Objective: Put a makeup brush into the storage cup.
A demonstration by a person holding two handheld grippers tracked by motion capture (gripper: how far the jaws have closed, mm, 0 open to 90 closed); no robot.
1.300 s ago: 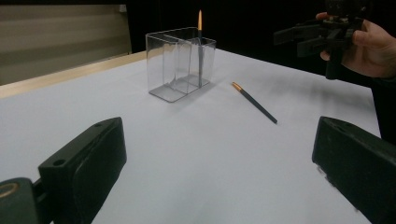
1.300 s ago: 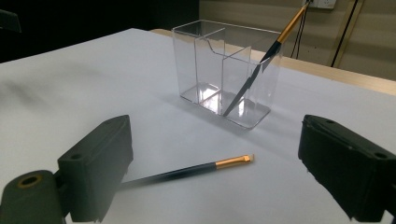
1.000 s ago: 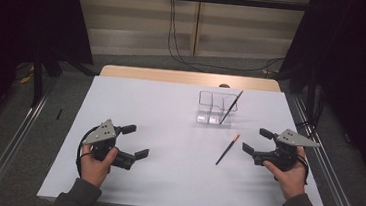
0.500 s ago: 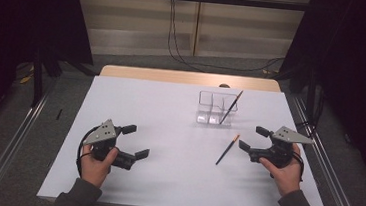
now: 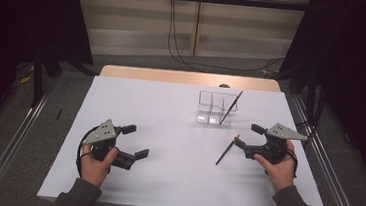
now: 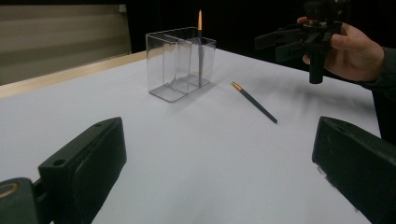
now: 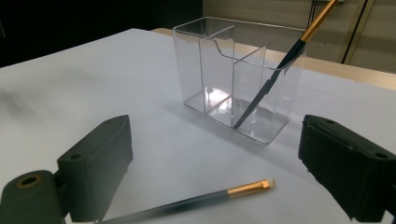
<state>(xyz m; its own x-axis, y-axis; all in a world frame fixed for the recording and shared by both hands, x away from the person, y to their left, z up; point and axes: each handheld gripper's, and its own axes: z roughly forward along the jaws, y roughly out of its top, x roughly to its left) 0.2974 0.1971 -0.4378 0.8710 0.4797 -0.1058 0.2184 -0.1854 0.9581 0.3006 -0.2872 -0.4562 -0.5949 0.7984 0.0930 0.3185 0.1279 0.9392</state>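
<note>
Brush (image 5: 226, 152) lies flat beside clear organizer (image 5: 210, 107).

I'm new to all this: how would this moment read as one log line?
right gripper: open, nearing loose brush | left gripper: open, idle | clear organizer: one brush inside

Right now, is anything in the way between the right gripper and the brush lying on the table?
No, nothing visible blocks it. The right gripper is open, right beside the loose brush, which lies flat on the bare white table. The clear holder with the other brush stands farther back.
</note>
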